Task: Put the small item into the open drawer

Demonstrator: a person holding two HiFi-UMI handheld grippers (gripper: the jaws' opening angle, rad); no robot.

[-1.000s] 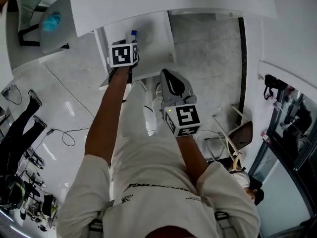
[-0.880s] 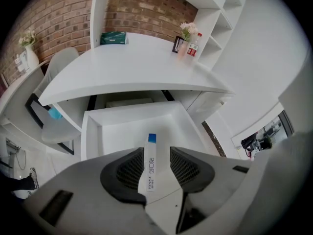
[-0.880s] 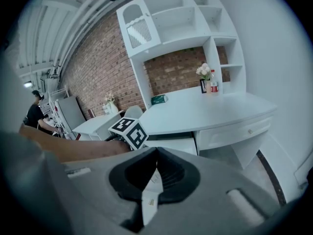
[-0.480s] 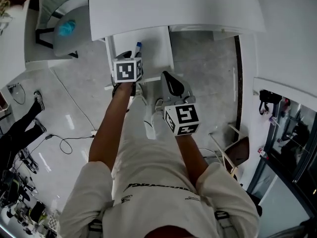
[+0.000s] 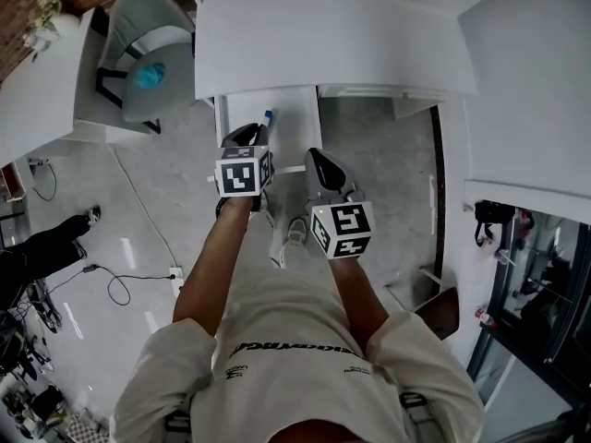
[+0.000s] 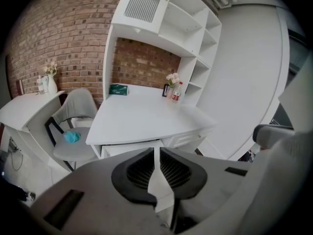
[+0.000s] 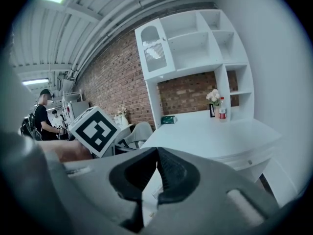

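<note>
Head view first: your left gripper (image 5: 247,133) hangs over the front of the open drawer (image 5: 295,137). Your right gripper (image 5: 316,158) is just beside it, near the drawer's front right corner. The small item (image 5: 267,116), white with a blue end and too small to name, lies inside the drawer under the desk (image 5: 323,35). It sits just beyond the left jaws and apart from them. I'd call the placing done, so the job now is a clean exit. Keep both grippers off the drawer's front rim, don't brush the item, and check that it rests well inside.

Now the left gripper view. The jaws have just been closing and they're down to a hairline slit with nothing between them, only white desk and drawer showing through. This view hides the item behind the gripper's own body. What it does give you is the desk top, with a green box (image 6: 119,89) and a bottle (image 6: 176,92) at the back, and a chair (image 6: 78,111) to the left.

The right gripper view shows its jaws closed tip to tip, empty. Neither the item nor the inside of the drawer shows here. You do get the left gripper's marker cube (image 7: 95,130) close on the left, and only the head view confirms where the item lies.
</note>
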